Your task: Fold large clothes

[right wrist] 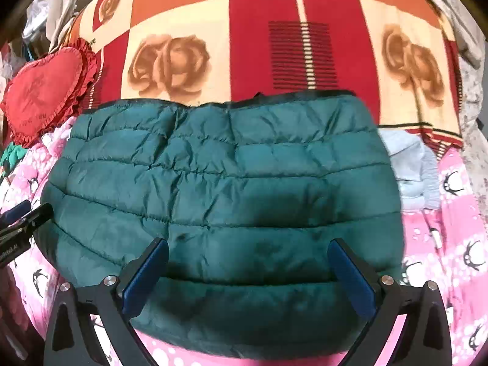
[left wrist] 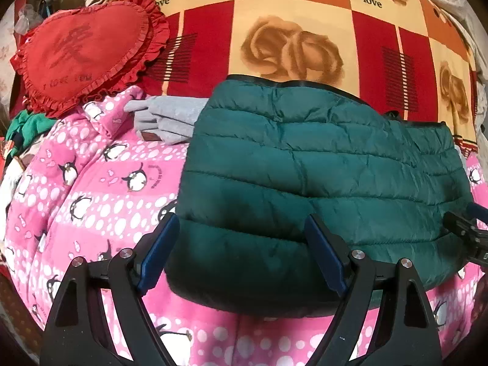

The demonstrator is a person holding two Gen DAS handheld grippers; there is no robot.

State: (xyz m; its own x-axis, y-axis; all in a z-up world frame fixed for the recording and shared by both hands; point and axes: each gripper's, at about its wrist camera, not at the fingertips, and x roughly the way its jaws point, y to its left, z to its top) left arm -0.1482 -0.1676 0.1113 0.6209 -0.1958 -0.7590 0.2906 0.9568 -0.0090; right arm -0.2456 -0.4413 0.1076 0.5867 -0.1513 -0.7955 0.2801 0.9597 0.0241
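A dark green quilted puffer jacket [left wrist: 320, 170] lies folded into a compact rectangle on a pink penguin blanket [left wrist: 91, 189]; it also shows in the right wrist view [right wrist: 219, 189]. My left gripper [left wrist: 241, 228] is open and empty over the jacket's near left edge. My right gripper [right wrist: 248, 253] is open and empty over the jacket's near edge. The right gripper's tip shows at the right of the left wrist view [left wrist: 466, 231], and the left gripper's tip at the left of the right wrist view [right wrist: 21, 219].
A red heart-shaped pillow [left wrist: 82, 52] lies at the far left. A grey garment [left wrist: 164, 119] lies left of the jacket, a pale blue one [right wrist: 408, 167] to its right. A red, orange and cream rose-patterned blanket [left wrist: 289, 30] covers the bed beyond.
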